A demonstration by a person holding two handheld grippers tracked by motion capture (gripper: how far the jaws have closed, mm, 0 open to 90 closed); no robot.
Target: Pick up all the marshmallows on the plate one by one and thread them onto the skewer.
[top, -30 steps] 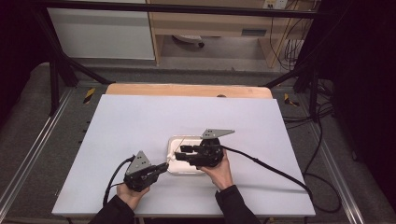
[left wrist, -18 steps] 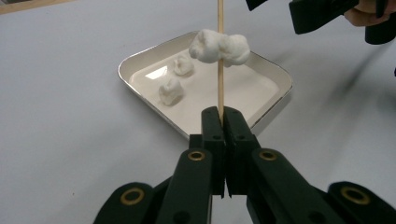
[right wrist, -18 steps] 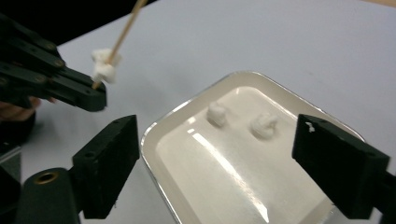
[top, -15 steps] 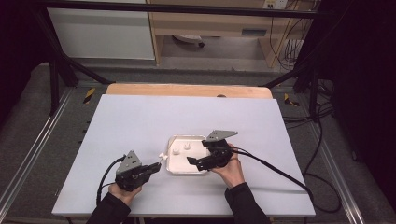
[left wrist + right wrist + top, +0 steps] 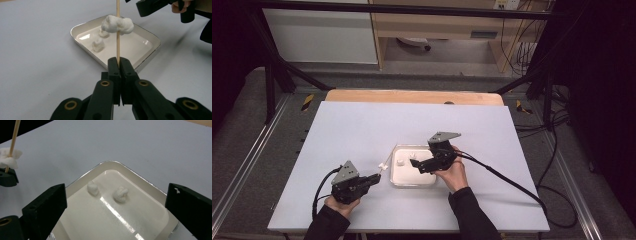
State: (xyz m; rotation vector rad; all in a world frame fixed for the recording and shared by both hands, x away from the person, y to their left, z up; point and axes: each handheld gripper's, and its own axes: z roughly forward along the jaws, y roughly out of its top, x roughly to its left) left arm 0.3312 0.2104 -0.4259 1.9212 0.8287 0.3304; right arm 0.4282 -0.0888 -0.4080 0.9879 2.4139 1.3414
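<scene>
The left gripper (image 5: 119,65) clamps a wooden skewer (image 5: 117,37); a marshmallow (image 5: 117,24) sits threaded just beyond its jaws. The right gripper (image 5: 116,202), whose jaws have just been opening, stands wide over the white tray (image 5: 140,178), two marshmallow pieces (image 5: 120,193) lying below between them.

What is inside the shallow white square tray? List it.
Two small white marshmallow pieces lie apart inside the shallow white square tray. The right gripper's open jaws cover the tray's near corners.
</scene>
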